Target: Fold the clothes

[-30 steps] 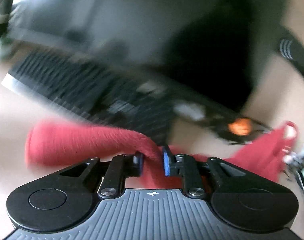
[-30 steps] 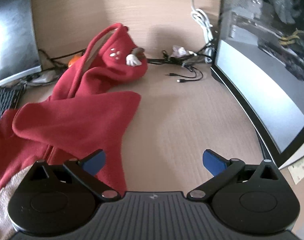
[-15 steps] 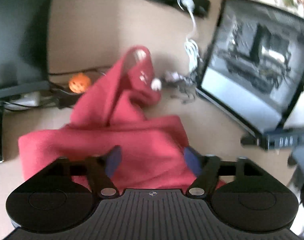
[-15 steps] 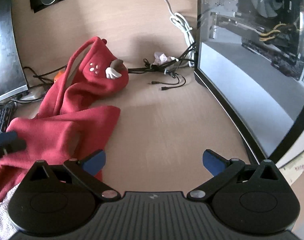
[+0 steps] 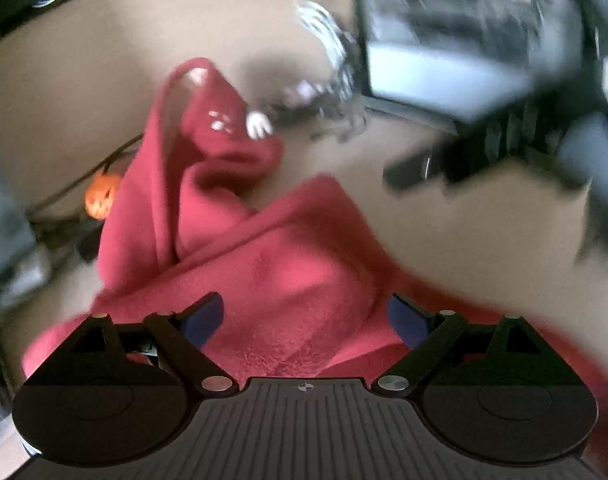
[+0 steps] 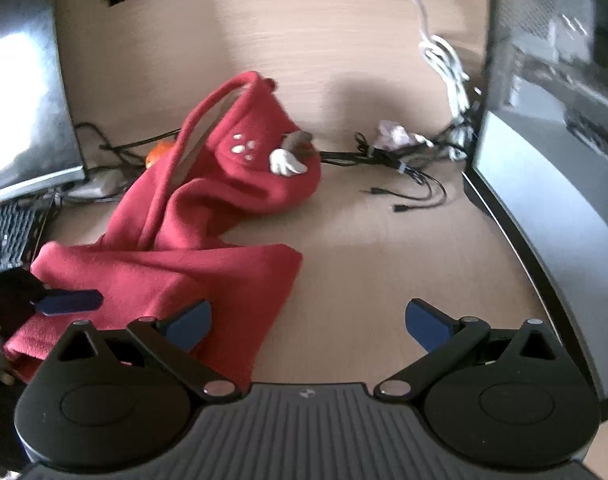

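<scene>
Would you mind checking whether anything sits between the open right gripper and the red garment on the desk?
Nothing visible does. The right gripper is open, and the folded edge of the red garment lies right by its left finger, with only bare desk ahead. The black cables lie farther back, beyond the hood.

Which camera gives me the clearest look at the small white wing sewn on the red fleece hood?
The right wrist view. There the white wing is sharp, its feathered edge distinct against the red fleece hood, beside a brown patch. The left wrist view also shows the wing, but motion-blurred and reduced to a pale blob.
</scene>
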### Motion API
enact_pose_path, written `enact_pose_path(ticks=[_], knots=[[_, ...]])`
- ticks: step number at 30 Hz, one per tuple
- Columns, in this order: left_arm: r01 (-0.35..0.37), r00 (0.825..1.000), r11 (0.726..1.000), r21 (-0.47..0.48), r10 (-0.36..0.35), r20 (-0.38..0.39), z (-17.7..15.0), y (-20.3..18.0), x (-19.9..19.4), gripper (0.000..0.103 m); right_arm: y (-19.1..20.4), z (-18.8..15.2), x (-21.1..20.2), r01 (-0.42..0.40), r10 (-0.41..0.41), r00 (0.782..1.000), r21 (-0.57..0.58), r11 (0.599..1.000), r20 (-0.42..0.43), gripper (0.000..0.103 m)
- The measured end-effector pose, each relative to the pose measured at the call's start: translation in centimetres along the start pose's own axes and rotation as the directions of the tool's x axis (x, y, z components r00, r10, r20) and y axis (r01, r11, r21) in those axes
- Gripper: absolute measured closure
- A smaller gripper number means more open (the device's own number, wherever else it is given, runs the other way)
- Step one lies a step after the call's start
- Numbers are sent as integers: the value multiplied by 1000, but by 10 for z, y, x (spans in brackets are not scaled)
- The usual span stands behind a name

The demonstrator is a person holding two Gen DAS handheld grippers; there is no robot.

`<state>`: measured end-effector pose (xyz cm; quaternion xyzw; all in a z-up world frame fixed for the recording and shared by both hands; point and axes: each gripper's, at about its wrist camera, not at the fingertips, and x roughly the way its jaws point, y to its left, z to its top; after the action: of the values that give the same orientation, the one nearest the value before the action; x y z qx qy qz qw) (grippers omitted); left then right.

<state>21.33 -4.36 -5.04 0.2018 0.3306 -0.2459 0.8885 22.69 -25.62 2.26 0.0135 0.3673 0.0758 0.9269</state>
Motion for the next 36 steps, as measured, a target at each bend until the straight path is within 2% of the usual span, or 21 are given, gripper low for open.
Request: enact_pose_path(ticks=[1, 3, 5, 6, 7, 8, 12, 15, 19, 20, 21, 23, 25, 29, 31, 36], knots=[[-4, 1000, 1000, 4, 4, -3, -1, 3, 0, 10, -6, -4, -1, 5, -5, 1000, 17, 1000, -1, 0], [-13, 1000, 1000, 12, 13, -9, -4, 10, 0, 23, -21, -12, -3, 18, -17, 1000, 61, 998, -8, 0], [-7, 1000, 1000, -16, 7, -3, -2, 20, -3, 58, -37, -22, -5, 34, -32, 999, 116, 993, -18, 0], [0, 1000, 999, -41, 1, 5, 1, 26, -6, 65, -45, -26, -5, 40, -37, 999, 148, 988, -27, 0], [7, 1000, 998, -66, -6, 13, 3, 32, -9, 76, -53, -30, -5, 46, -40, 999, 179, 983, -36, 0], [15, 1000, 996, -91, -13, 23, 7, 37, -11, 79, -59, -33, -4, 51, -42, 998, 205, 977, -47, 0], [57, 995, 987, -150, -44, 92, 32, 39, -11, 81, -69, -38, -5, 62, -49, 997, 247, 967, -58, 0], [86, 990, 985, -147, -68, 121, 43, 29, -4, 79, -63, -35, -7, 63, -54, 997, 224, 973, -48, 0], [136, 990, 982, -130, -138, -7, 22, 14, 25, 46, -52, -30, -8, 49, -41, 998, 187, 981, -48, 0], [138, 990, 981, -135, -142, -21, 16, 12, 24, 35, -48, -29, -8, 45, -37, 998, 178, 983, -48, 0], [141, 989, 980, -141, -146, -31, 11, 12, 23, 30, -44, -28, -7, 37, -30, 998, 164, 986, -46, 0], [150, 988, 975, -165, -156, -22, 4, 15, 10, 9, -33, -25, -6, 17, -11, 999, 131, 991, -51, 0], [153, 987, 965, -212, -158, -9, -5, 24, -11, 8, -22, -24, -4, -10, 16, 998, 95, 995, -64, 0], [86, 995, 956, -282, -98, -29, -35, 46, -56, 8, 5, -31, -7, -82, 80, 991, -12, 997, -109, 0], [61, 994, 944, -324, -86, -64, -53, 56, -74, 8, 16, -39, -12, -117, 104, 983, -76, 990, -150, 0], [84, 984, 889, -451, -146, -103, -98, 73, -107, 7, 34, -68, -31, -157, 111, 967, -197, 968, -228, 0]])
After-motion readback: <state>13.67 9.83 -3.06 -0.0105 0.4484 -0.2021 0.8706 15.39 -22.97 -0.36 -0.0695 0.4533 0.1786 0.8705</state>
